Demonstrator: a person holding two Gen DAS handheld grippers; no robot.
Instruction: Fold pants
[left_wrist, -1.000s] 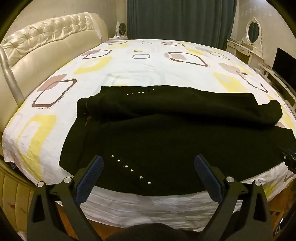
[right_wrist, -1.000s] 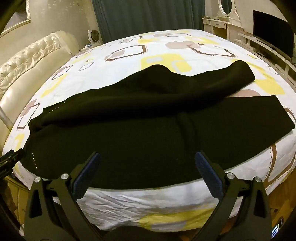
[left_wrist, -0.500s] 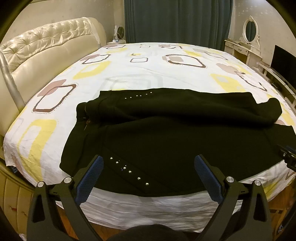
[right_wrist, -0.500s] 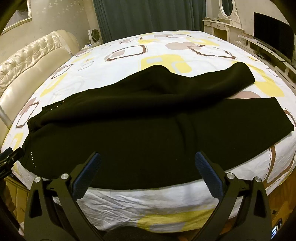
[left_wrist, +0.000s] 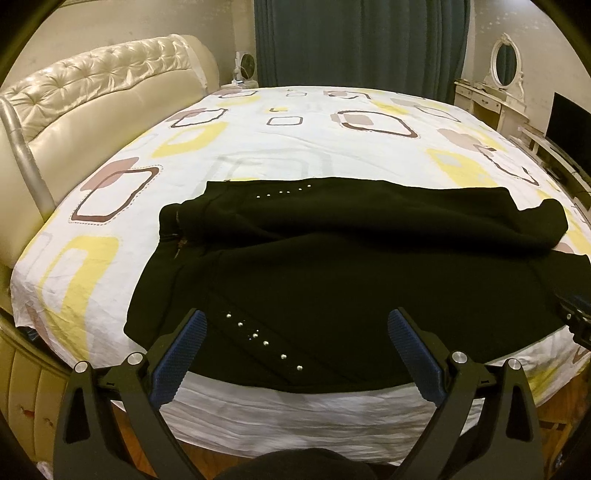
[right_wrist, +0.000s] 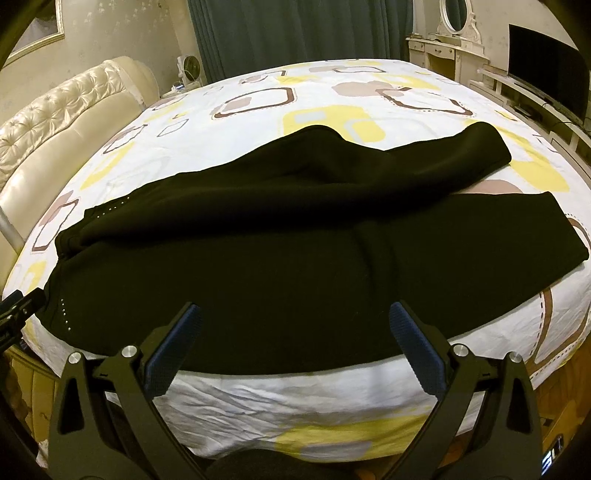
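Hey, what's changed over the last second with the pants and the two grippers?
The left gripper has pulled back slightly from the bed, so the black pants sit a bit farther off. The right gripper barely moved. Both stay open and empty; the pants lie as before.

A home bedroom: tufted headboard (left_wrist: 99, 77), patterned bed (left_wrist: 295, 140), curtains (left_wrist: 354, 40), vanity mirror (left_wrist: 505, 64).

pants (left_wrist: 332, 288): right leg end cut off at the frame edge, right of the left gripper (left_wrist: 295, 332)
right gripper (left_wrist: 576, 317): only a sliver visible there
bed sheet (right_wrist: 295, 398): covered beneath the black fabric ahead
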